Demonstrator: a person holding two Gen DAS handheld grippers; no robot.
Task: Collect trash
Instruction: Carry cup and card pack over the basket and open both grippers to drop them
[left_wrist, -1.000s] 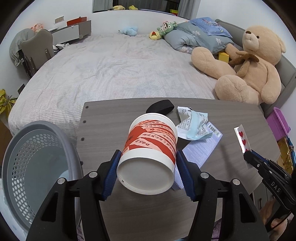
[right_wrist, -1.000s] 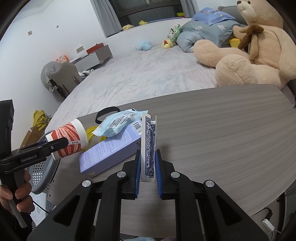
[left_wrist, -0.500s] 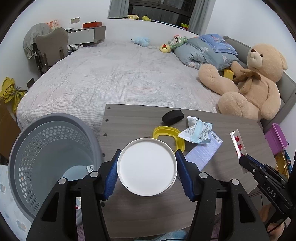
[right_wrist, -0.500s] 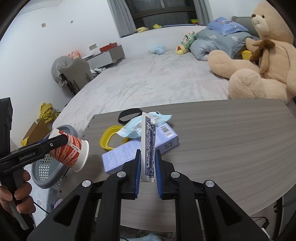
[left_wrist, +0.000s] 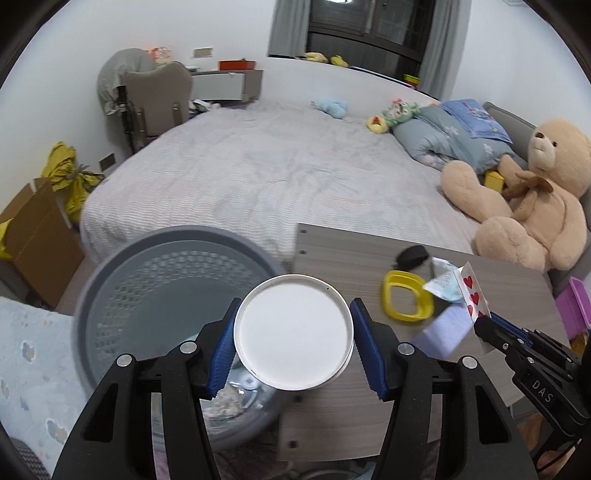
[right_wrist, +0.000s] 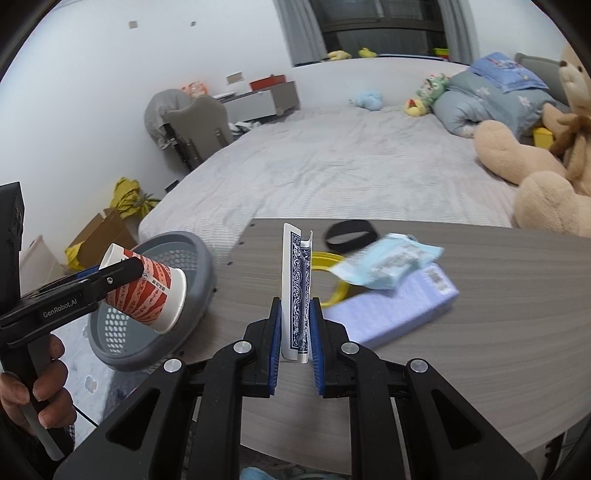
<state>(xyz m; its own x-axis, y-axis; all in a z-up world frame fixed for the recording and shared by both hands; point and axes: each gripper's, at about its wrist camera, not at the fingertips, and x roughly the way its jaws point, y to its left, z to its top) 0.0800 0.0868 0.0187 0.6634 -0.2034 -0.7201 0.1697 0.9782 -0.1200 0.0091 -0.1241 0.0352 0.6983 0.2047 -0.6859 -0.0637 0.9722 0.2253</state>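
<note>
The paper cup (right_wrist: 147, 286), red and white, lies tilted on its side in the left gripper (left_wrist: 293, 341), clamped between the blue pads above the grey basket (left_wrist: 122, 291) beside the counter (right_wrist: 480, 332). The right gripper (right_wrist: 295, 325), angled downward over the counter, is closed tight on upright playing cards (right_wrist: 295, 291).

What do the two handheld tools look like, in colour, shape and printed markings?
Both are black plastic frames with two forked arms, round silver screws and ribbed blue pads. From outside, the left tool carries white "GenRobot.AI" lettering on its side and has a pale handle in a person's hand. The right tool, seen from the left wrist camera, shows white "DAS" lettering. No cable or sleeve is clearly visible.
</note>
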